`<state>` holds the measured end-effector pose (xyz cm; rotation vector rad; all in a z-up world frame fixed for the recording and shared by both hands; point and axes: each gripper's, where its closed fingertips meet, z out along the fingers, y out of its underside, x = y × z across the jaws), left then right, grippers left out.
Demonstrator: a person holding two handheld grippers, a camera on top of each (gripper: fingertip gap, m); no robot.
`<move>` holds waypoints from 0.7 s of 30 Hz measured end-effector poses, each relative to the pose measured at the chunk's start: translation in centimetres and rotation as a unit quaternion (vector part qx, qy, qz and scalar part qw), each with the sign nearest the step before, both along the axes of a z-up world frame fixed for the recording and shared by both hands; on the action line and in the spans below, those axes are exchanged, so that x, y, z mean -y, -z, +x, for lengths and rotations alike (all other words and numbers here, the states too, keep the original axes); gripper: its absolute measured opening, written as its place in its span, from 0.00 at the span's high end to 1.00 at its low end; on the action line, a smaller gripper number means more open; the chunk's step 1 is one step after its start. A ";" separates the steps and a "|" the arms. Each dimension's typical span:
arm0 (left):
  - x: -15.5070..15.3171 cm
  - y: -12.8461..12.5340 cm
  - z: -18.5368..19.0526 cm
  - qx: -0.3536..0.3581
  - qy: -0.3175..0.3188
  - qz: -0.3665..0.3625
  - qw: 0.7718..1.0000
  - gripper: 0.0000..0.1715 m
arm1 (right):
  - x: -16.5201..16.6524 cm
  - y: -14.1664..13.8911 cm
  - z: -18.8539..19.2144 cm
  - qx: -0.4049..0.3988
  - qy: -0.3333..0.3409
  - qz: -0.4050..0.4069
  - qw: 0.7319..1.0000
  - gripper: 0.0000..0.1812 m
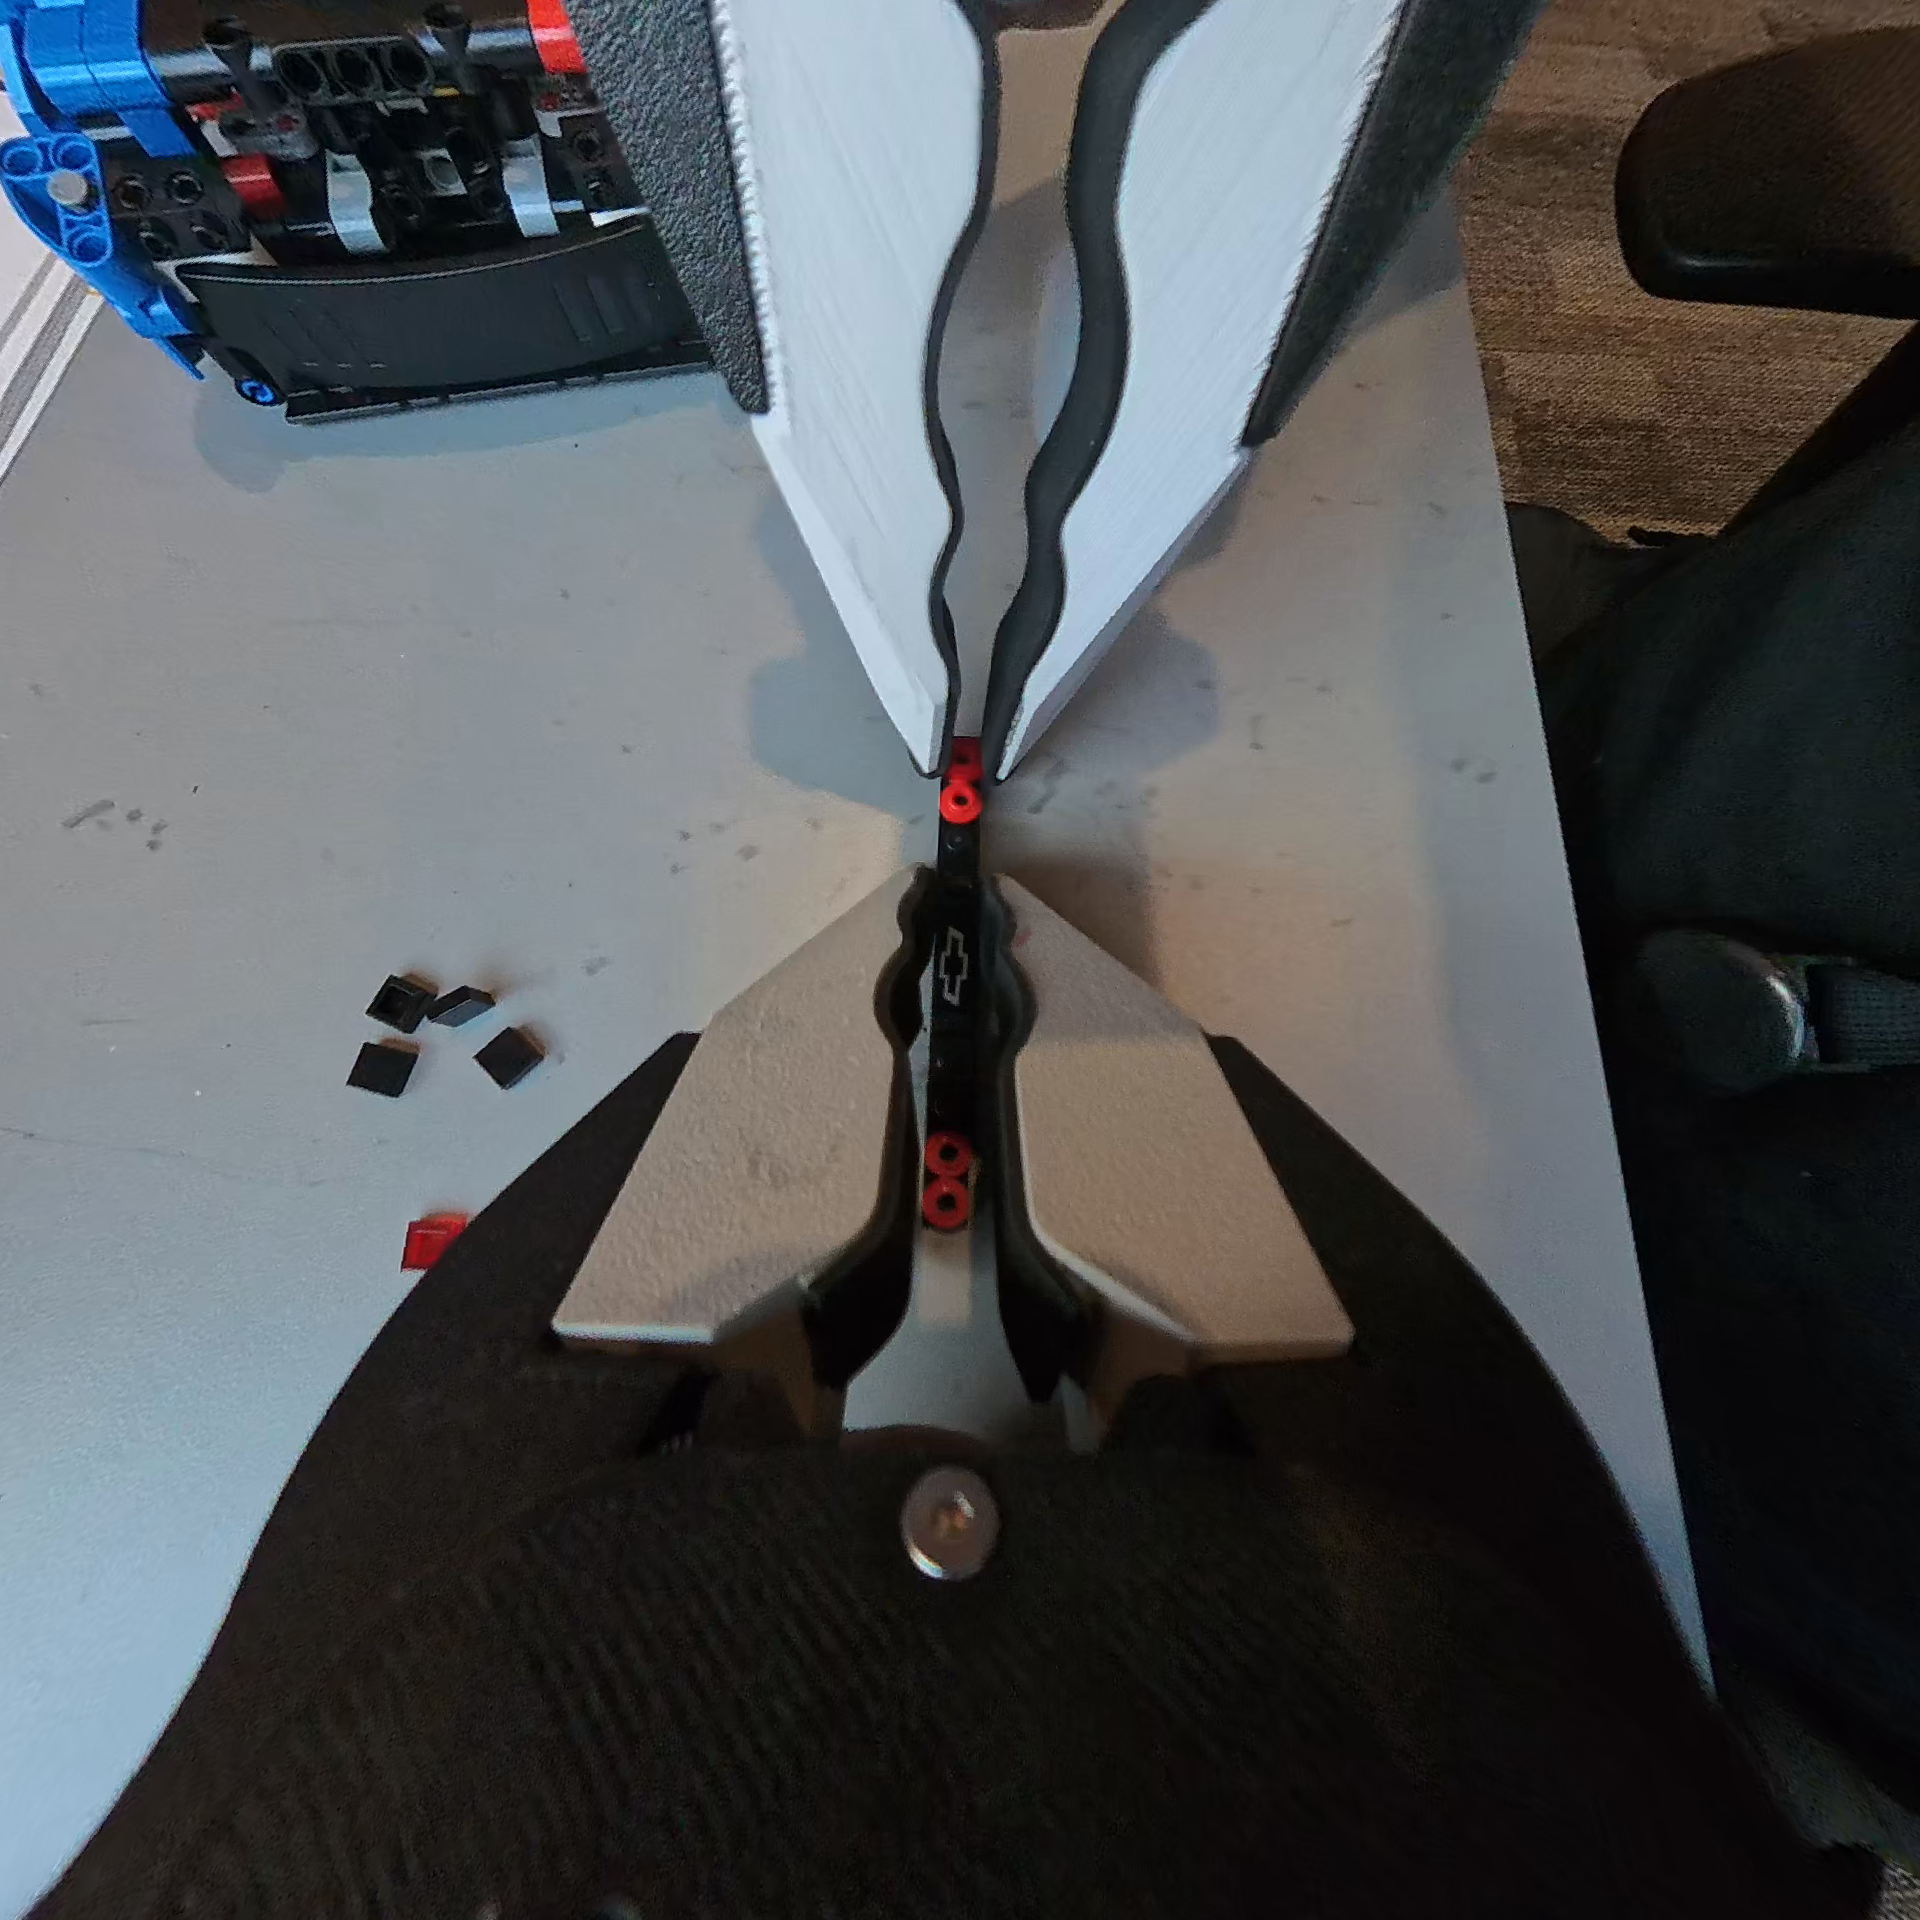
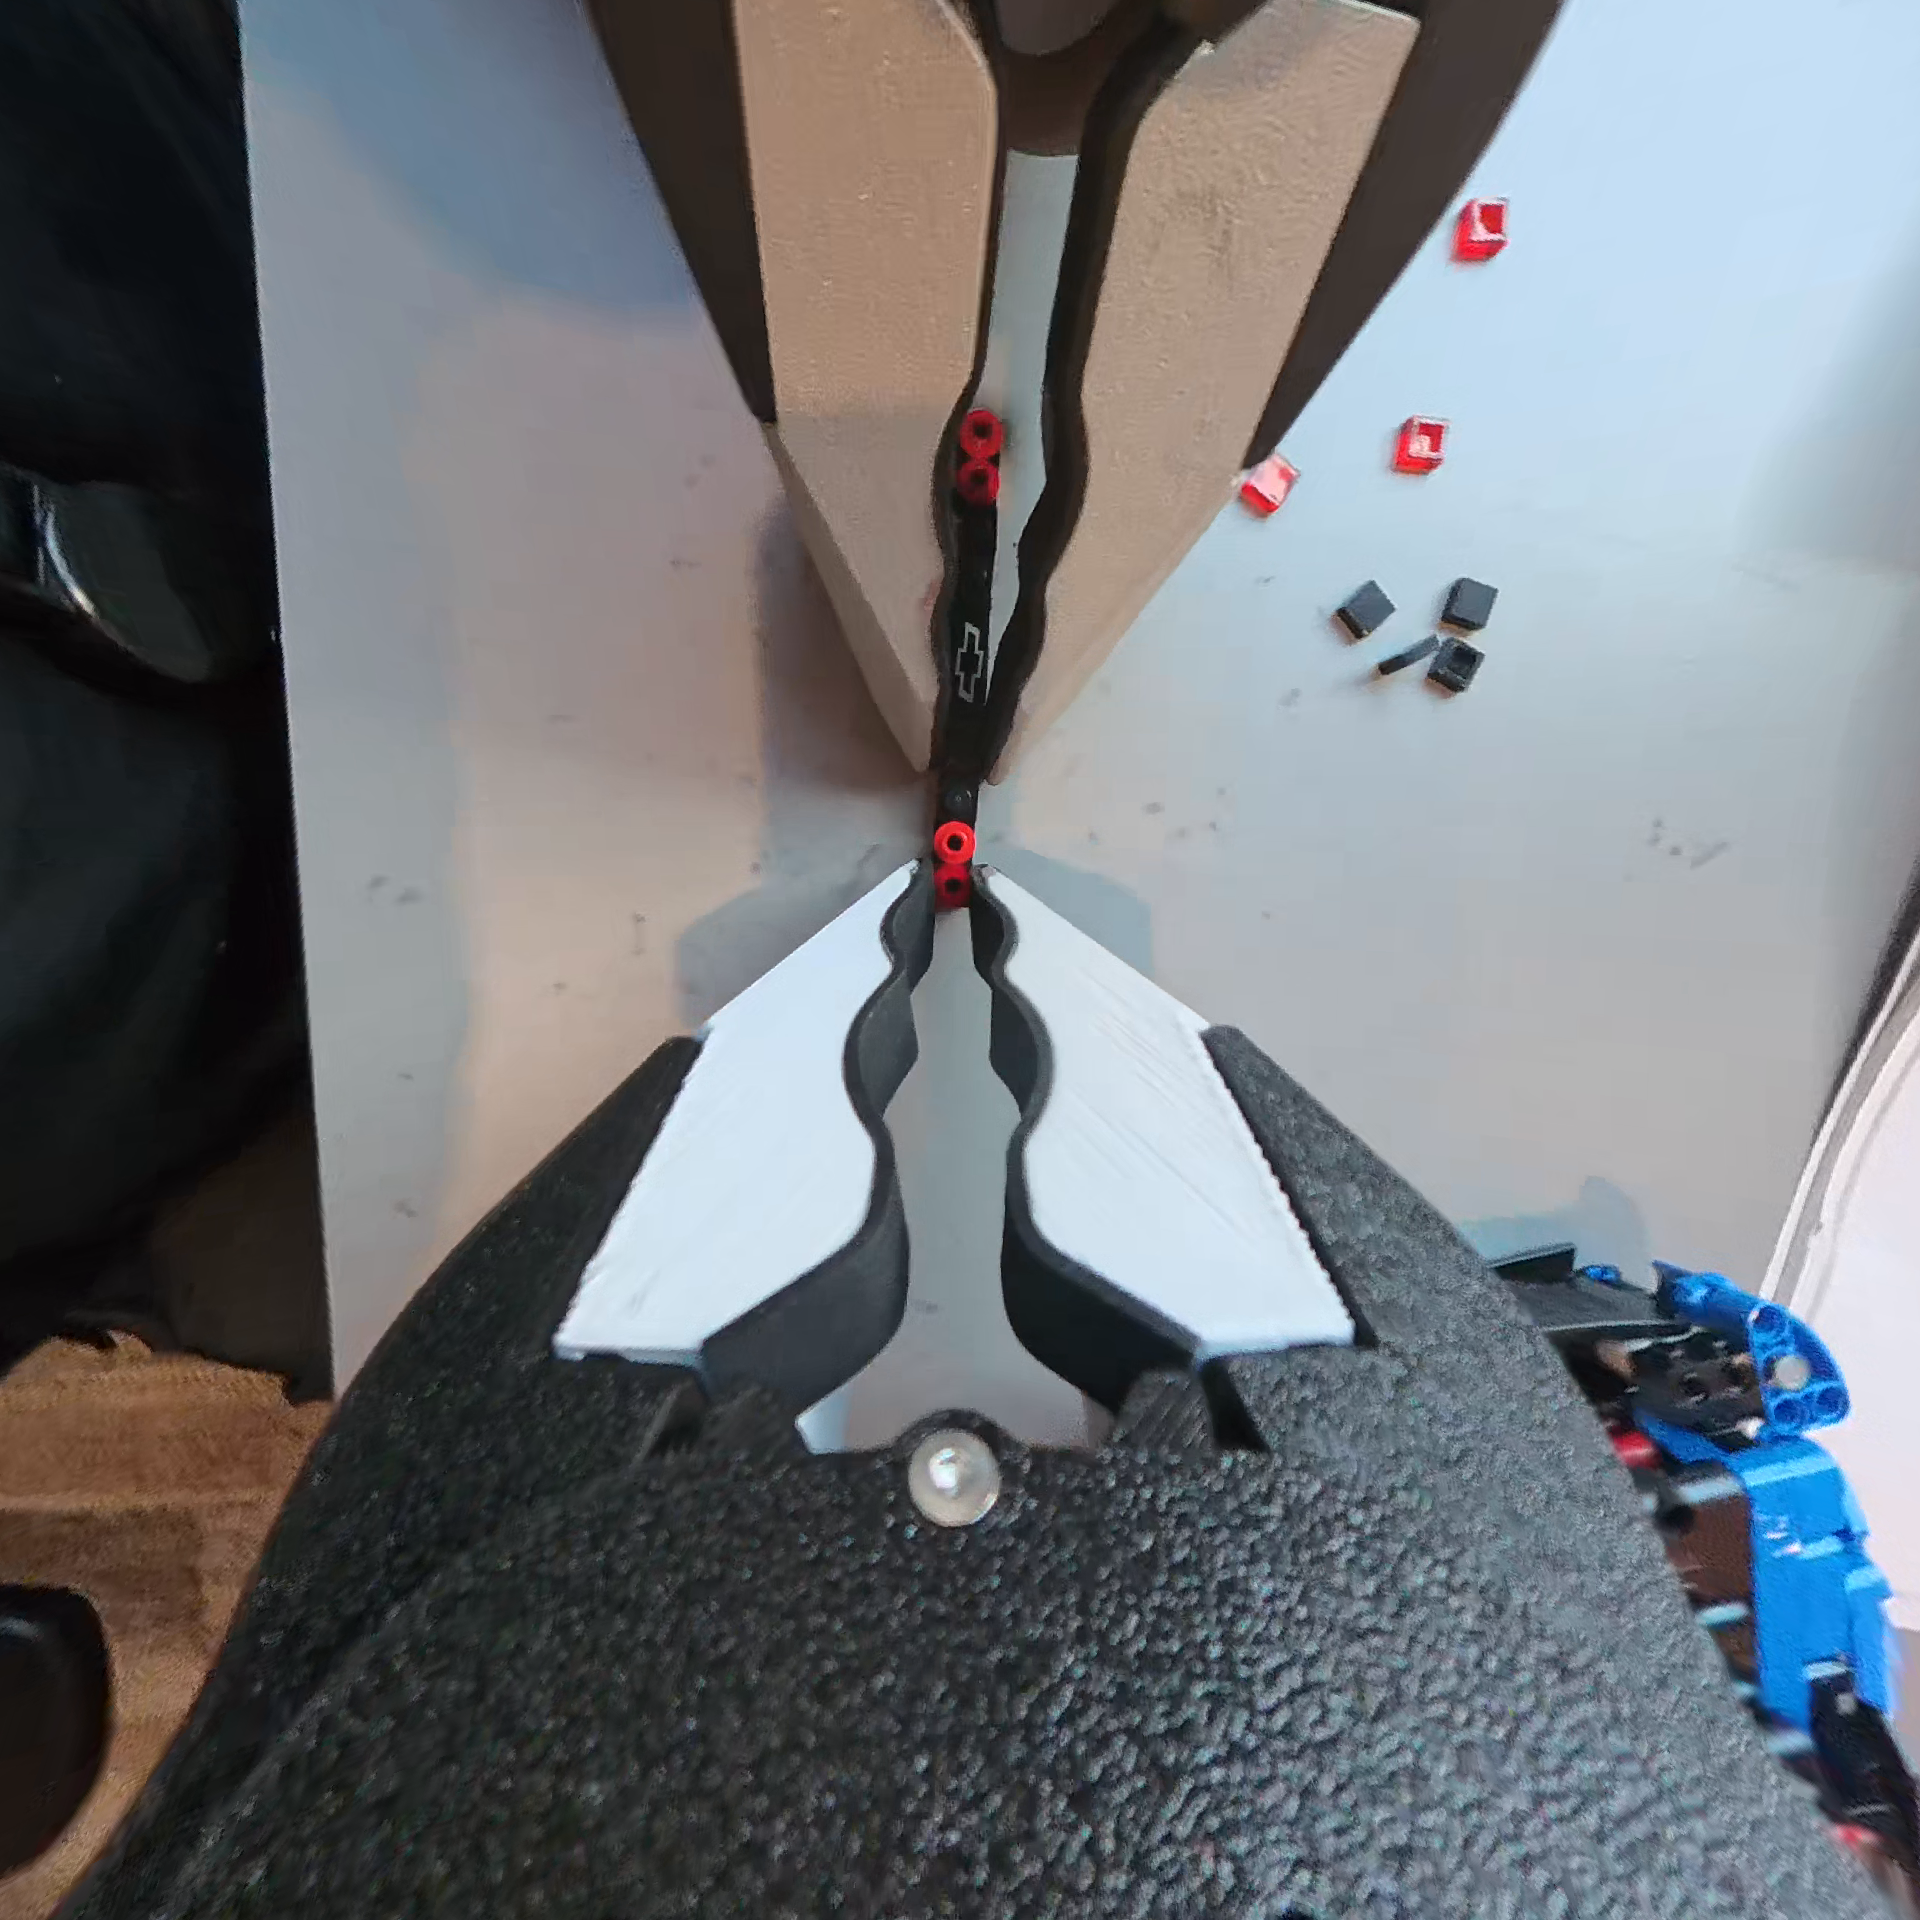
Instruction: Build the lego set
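Note:
A long black lego strip [image 1: 956, 977] with a white outline emblem and pairs of red round studs [image 1: 945, 1179] at each end is held above the grey table [image 1: 312, 675]. My left gripper [image 1: 961, 888], with grey fingers, is shut on the strip's middle. My right gripper [image 2: 953, 878], with white fingers, faces it and is shut on the strip's far end at the red studs [image 2: 953, 837]. The right gripper also shows in the left wrist view [image 1: 964, 764]. The left gripper [image 2: 961, 769] and the strip [image 2: 971, 665] show in the right wrist view.
A part-built blue and black model [image 1: 395, 239] stands at the table's far left, also in the right wrist view [image 2: 1787, 1455]. Several small black tiles [image 1: 447, 1029] and a red clear tile [image 1: 431, 1236] lie loose. A black chair [image 1: 1766, 156] stands beyond the table's right edge. Left and right tips are no more than a few centimetres apart.

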<state>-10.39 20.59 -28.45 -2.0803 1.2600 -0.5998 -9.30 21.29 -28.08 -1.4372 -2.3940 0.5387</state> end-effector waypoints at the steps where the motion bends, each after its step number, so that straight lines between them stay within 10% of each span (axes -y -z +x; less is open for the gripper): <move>1: 0.0 0.0 -0.1 -0.001 0.000 -0.001 1.000 0.97 | 0.0 0.0 -0.1 -0.007 0.017 -0.012 1.000 0.97; 12: 0.0 -0.1 0.0 0.006 0.004 -0.010 1.000 0.95 | 0.0 -0.5 -0.6 -0.069 0.072 -0.035 0.994 0.84; 21: 0.2 -1.8 -2.3 0.022 -0.038 -0.031 0.999 0.80 | 0.4 0.4 -0.8 -0.080 0.069 -0.050 0.993 0.92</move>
